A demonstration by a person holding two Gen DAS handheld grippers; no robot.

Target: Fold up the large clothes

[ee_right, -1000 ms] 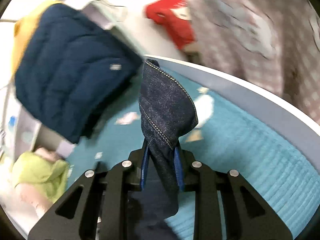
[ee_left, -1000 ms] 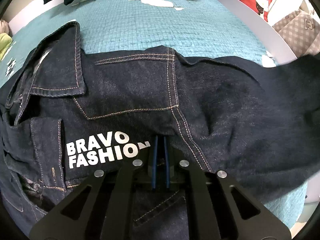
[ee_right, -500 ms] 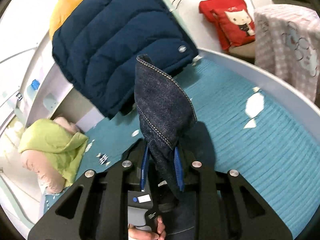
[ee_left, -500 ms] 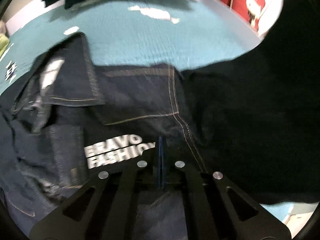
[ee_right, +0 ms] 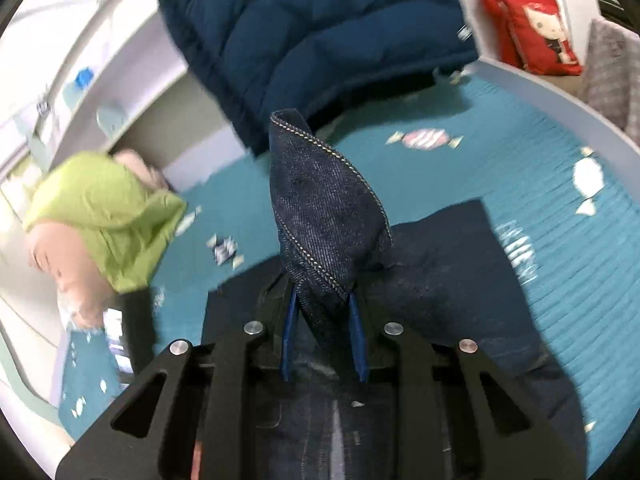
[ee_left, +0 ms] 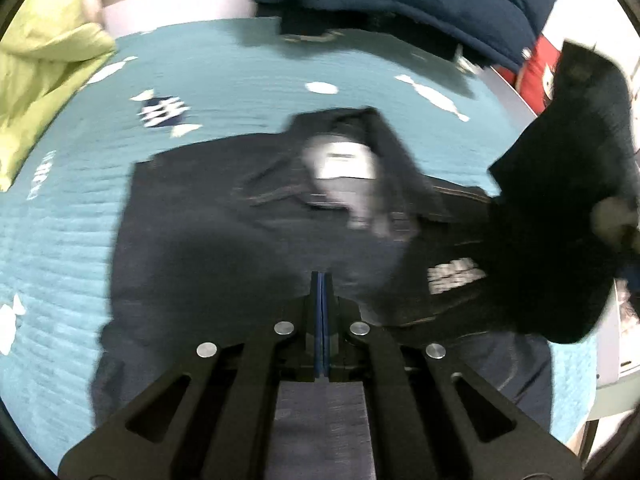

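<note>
Dark denim jacket (ee_left: 248, 248) lies spread on the teal bedspread (ee_left: 224, 80), collar w/ white label toward the far side, printed white lettering off to the right, near the bed's right edge. Pic is motion-blurred, so seams are hard to read.

Right gripper (ee_right: 324, 340): blue pads pinching a bunched fold of the denim, stitched hem sticking up past the tips; the rest of the jacket hangs down onto the bed below.

Left gripper (ee_left: 321, 320): jaws pressed together, tips over the near part of the jacket; can't tell if any cloth is caught between them.

Handling, my read: denim looks thick and heavy-ish, fairly stiff, so it should hold a crease but drag on the quilted cover. Not slippery, not fragile. Best grip prob. at stitched hems, cuffs or the shoulder seam — doubled layers give the pads something to bite. A single pinch will likely let the bulk sag, so two spaced holds along one edge seem wiser.
</note>
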